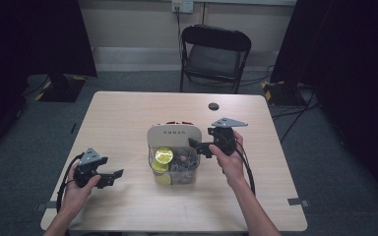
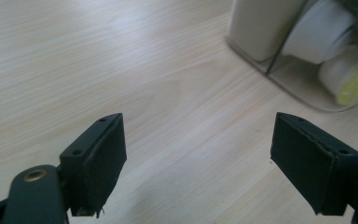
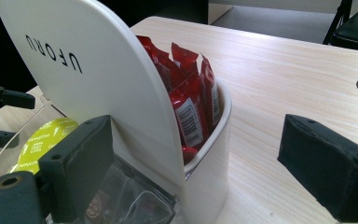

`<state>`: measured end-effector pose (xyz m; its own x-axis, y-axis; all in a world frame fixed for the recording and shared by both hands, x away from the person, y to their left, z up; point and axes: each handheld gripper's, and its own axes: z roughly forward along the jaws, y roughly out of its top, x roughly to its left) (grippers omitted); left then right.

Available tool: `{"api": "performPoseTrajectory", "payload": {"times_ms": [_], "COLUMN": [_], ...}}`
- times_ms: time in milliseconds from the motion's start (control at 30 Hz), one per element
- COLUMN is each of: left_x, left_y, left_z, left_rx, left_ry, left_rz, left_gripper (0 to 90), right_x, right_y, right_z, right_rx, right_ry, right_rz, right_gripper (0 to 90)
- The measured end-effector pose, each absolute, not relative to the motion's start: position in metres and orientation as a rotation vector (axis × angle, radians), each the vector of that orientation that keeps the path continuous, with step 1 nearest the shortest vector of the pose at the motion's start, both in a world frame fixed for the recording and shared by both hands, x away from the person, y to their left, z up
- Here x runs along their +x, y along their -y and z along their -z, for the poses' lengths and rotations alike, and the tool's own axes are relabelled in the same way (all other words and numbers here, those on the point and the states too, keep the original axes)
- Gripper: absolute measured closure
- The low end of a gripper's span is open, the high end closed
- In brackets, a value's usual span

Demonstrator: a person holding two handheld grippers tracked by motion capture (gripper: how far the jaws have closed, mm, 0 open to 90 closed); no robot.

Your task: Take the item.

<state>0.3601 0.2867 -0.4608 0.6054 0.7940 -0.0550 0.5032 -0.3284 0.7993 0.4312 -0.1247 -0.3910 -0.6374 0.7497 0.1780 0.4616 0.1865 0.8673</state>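
Observation:
A white organizer point(image 1: 173, 133) lettered UFORU stands mid-table. Its clear front bin holds yellow-lidded capsules point(image 1: 164, 156) and its back pocket holds red sachets point(image 1: 177, 123). My right gripper point(image 1: 199, 146) hovers at the organizer's right side, jaws wide. In the right gripper view the gripper point(image 3: 196, 140) is open around the corner of the white panel point(image 3: 88, 60), with the red sachets point(image 3: 191, 93) just beyond and no pad pressing. My left gripper point(image 1: 115, 176) is held left of the organizer, open with nothing in it. In the left gripper view the gripper point(image 2: 198, 140) frames bare wood, the organizer point(image 2: 261, 28) at upper right.
A black folding chair point(image 1: 215, 54) stands beyond the table's far edge. A round cable hole point(image 1: 213, 106) sits in the tabletop behind the organizer. Dark curtains and a stand base point(image 1: 61, 88) flank the table. Cables trail from both grippers toward the near edge.

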Motion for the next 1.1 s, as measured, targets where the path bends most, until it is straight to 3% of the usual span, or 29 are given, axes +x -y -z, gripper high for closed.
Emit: {"api": "performPoseTrajectory", "payload": {"times_ms": [633, 1100], "left_x": [0.354, 0.362], "left_y": [-0.233, -0.204], "left_z": [0.426, 0.403], "left_rx": [1.974, 1.971], "left_ry": [-0.825, -0.733], "left_rz": [-0.33, -0.338], "left_gripper": [20.6, 24.6], "right_x": [0.426, 0.428], "right_y": [0.134, 0.13], "right_z": [0.389, 0.393], "right_rx": [1.167, 1.162], "right_ry": [-2.162, -2.185], "right_rz": [-1.41, -1.413], "right_gripper": [14.2, 13.4]}}
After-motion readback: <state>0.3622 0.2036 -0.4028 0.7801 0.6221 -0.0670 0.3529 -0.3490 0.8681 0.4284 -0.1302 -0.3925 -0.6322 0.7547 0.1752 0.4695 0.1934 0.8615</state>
